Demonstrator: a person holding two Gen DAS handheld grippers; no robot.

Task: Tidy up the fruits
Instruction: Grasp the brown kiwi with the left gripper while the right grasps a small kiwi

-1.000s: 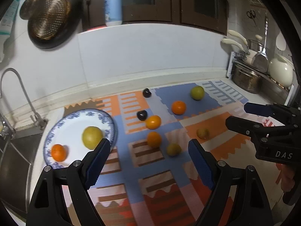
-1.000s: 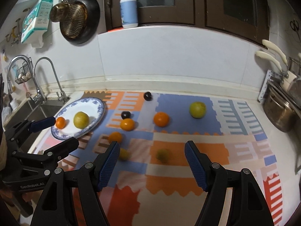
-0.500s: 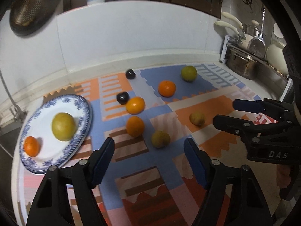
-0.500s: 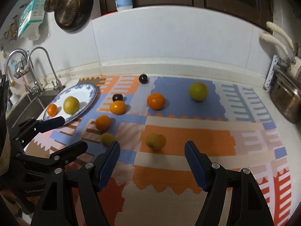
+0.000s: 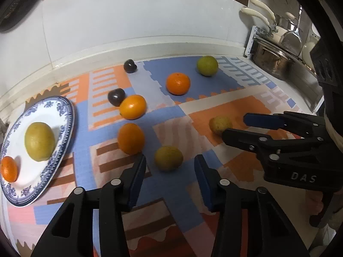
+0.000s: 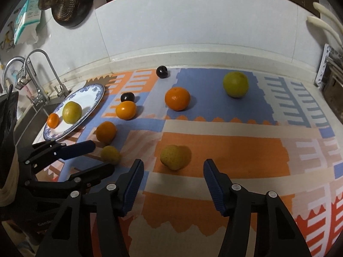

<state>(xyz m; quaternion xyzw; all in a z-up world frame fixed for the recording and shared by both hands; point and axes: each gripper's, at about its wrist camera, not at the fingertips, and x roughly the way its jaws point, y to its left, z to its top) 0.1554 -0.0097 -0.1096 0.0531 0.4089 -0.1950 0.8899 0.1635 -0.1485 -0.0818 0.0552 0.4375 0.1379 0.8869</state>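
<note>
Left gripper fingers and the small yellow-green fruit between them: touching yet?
Apart. The left wrist view shows mat on both sides of the small yellow-green fruit, between it and the fingers of the left gripper, which are closing.

left wrist: close, angled down over counter (image 5: 214, 105), facing wall | right wrist: same, from the right | shared: plate (image 5: 64, 115), scattered fruit

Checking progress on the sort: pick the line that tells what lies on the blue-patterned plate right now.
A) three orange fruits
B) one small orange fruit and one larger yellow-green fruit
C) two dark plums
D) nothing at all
B: both wrist views show the plate holding just a small orange fruit and a larger yellow-green fruit; every other fruit lies on the patterned mat.
</note>
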